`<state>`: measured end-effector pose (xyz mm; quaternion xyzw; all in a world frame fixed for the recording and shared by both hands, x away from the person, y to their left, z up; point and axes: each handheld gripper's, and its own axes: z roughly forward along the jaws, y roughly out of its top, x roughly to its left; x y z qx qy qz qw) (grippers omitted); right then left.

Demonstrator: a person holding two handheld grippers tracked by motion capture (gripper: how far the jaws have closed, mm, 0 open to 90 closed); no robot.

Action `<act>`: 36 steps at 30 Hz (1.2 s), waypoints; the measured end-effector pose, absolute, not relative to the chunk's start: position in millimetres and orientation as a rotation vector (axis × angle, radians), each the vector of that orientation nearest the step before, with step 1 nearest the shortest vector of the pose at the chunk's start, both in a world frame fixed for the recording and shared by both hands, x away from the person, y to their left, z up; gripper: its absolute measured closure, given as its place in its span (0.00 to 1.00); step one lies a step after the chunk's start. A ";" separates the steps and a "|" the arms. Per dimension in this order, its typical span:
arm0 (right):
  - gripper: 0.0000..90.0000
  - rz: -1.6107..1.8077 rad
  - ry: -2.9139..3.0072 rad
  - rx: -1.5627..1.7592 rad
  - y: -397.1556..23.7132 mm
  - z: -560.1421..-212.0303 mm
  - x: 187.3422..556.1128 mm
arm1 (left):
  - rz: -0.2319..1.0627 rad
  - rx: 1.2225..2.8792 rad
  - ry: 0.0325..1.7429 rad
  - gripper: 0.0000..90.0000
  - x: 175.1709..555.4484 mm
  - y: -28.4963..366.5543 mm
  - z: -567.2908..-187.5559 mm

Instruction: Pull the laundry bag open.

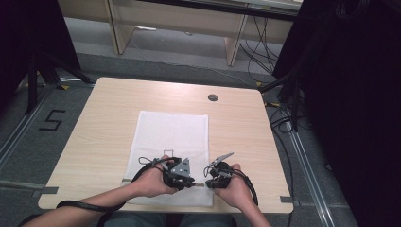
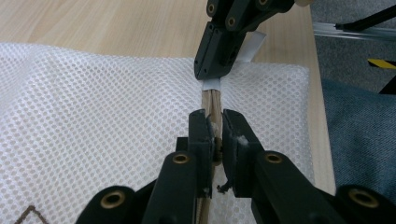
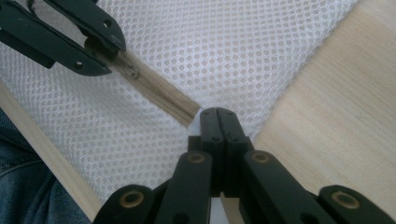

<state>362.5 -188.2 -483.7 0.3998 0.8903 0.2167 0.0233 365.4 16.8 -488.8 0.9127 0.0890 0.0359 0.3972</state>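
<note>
Lying crosswise along bag's near edge, zipper (image 3: 156, 91)

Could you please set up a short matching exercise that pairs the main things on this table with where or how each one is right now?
Things:
1. left tool
2. right tool
3. white mesh bag
4. round grommet

States:
A. lies flat in the middle of the wooden table
B. set in the tabletop near the far edge
C. shut on the beige zipper partway along it
D. shut on the bag's edge at the zipper's end

Pairs: 1-C, 2-D, 3-A, 4-B
</note>
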 end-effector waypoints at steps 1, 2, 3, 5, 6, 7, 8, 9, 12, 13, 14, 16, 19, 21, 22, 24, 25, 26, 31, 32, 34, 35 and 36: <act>1.00 0.670 2.756 1.238 -188.2 -483.7 362.5 | 0.096 2.315 0.225 0.91 365.3 17.1 -488.8; 1.00 0.670 2.756 1.238 -188.2 -483.7 362.5 | 0.090 2.307 0.230 0.91 365.1 17.4 -488.9; 1.00 0.671 2.757 1.238 -188.2 -483.7 362.6 | 0.087 2.306 0.232 0.91 365.3 17.6 -489.0; 1.00 0.669 2.756 1.239 -188.0 -483.6 362.5 | 0.088 2.308 0.229 0.91 365.4 17.4 -489.1; 1.00 0.670 2.756 1.238 -188.0 -483.6 362.5 | 0.088 2.308 0.229 0.91 365.4 17.4 -489.1; 1.00 0.670 2.756 1.238 -188.0 -483.6 362.5 | 0.088 2.307 0.230 0.91 365.6 17.6 -488.9; 1.00 0.670 2.756 1.239 -188.0 -483.6 362.4 | 0.087 2.308 0.227 0.91 365.6 17.8 -489.0; 1.00 0.670 2.756 1.237 -188.1 -483.7 362.4 | 0.086 2.308 0.227 0.91 365.4 17.7 -489.1; 1.00 0.670 2.756 1.239 -188.0 -483.6 362.3 | 0.090 2.312 0.226 0.91 365.2 18.0 -489.0; 1.00 0.670 2.756 1.238 -188.1 -483.6 362.4 | 0.093 2.311 0.208 0.91 366.5 19.1 -488.3; 1.00 0.671 2.756 1.238 -188.1 -483.6 362.4 | 0.092 2.311 0.219 0.91 366.1 19.5 -488.5; 1.00 0.669 2.756 1.237 -188.0 -483.6 362.3 | 0.087 2.309 0.227 0.91 365.8 21.5 -488.0; 1.00 0.670 2.756 1.236 -187.9 -483.7 362.6 | 0.087 2.308 0.233 0.91 365.8 23.8 -487.7; 1.00 0.669 2.756 1.240 -187.9 -483.6 362.5 | 0.088 2.312 0.234 0.91 365.9 25.0 -487.7; 1.00 0.669 2.756 1.239 -187.9 -483.6 362.5 | 0.089 2.311 0.229 0.91 365.8 25.5 -487.7; 1.00 0.670 2.756 1.237 -188.0 -483.7 362.6 | 0.092 2.313 0.228 0.91 365.9 26.7 -487.3; 1.00 0.670 2.756 1.237 -188.0 -483.7 362.6 | 0.092 2.313 0.228 0.91 365.9 26.7 -487.3; 1.00 0.670 2.756 1.239 -188.0 -483.6 362.6 | 0.094 2.307 0.218 0.91 366.7 27.2 -487.0; 1.00 0.670 2.757 1.237 -187.9 -483.6 362.5 | 0.082 2.307 0.233 0.91 366.1 28.2 -487.6; 1.00 0.670 2.757 1.236 -187.9 -483.6 362.5 | 0.084 2.308 0.231 0.91 366.2 28.1 -487.5; 1.00 0.669 2.756 1.238 -187.9 -483.6 362.4 | 0.083 2.298 0.237 0.91 366.3 28.5 -488.0; 1.00 0.670 2.756 1.234 -187.9 -483.6 362.4 | 0.087 2.297 0.232 0.91 366.8 28.7 -488.0; 1.00 0.668 2.756 1.221 -188.1 -483.9 362.8 | 0.091 2.298 0.221 0.91 367.4 29.1 -488.0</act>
